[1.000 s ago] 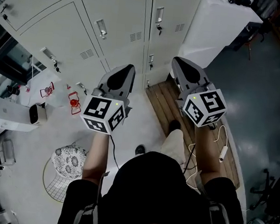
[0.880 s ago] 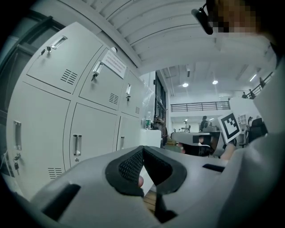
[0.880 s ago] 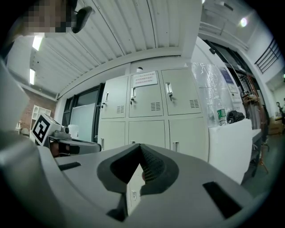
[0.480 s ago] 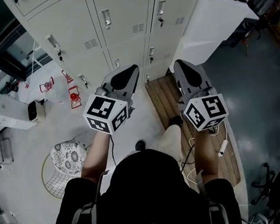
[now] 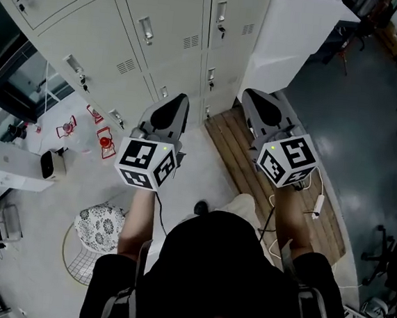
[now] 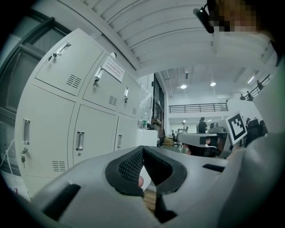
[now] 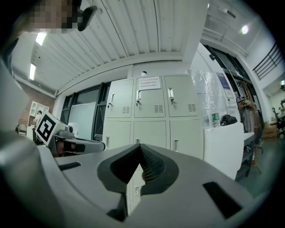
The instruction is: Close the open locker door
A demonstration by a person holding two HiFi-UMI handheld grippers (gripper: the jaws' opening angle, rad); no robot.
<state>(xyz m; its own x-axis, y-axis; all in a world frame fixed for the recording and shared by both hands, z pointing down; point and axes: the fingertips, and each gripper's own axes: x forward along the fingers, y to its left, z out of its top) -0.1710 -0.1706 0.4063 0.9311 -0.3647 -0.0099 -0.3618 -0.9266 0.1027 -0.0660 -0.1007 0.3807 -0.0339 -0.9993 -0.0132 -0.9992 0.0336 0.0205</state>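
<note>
A bank of pale grey lockers (image 5: 162, 32) fills the top of the head view, and every door I see on it sits flush, each with a small handle (image 5: 147, 29). A tall white panel (image 5: 294, 38) juts out at the lockers' right end; I cannot tell whether it is a door. My left gripper (image 5: 179, 100) is held level and points at the lower lockers, its jaws shut on nothing (image 6: 142, 149). My right gripper (image 5: 250, 95) hangs beside it over the wooden board, also shut and empty (image 7: 140, 146). Neither touches the lockers (image 7: 151, 116).
A wooden board (image 5: 232, 140) lies on the floor at the lockers' foot. A patterned round stool (image 5: 98, 225), red wire items (image 5: 104, 142) and a white device (image 5: 16, 162) sit at left. A cable with a power block (image 5: 318, 205) trails at right.
Both grippers have drifted a little closer to the lockers as the person steps forward. Their jaws stay shut.
</note>
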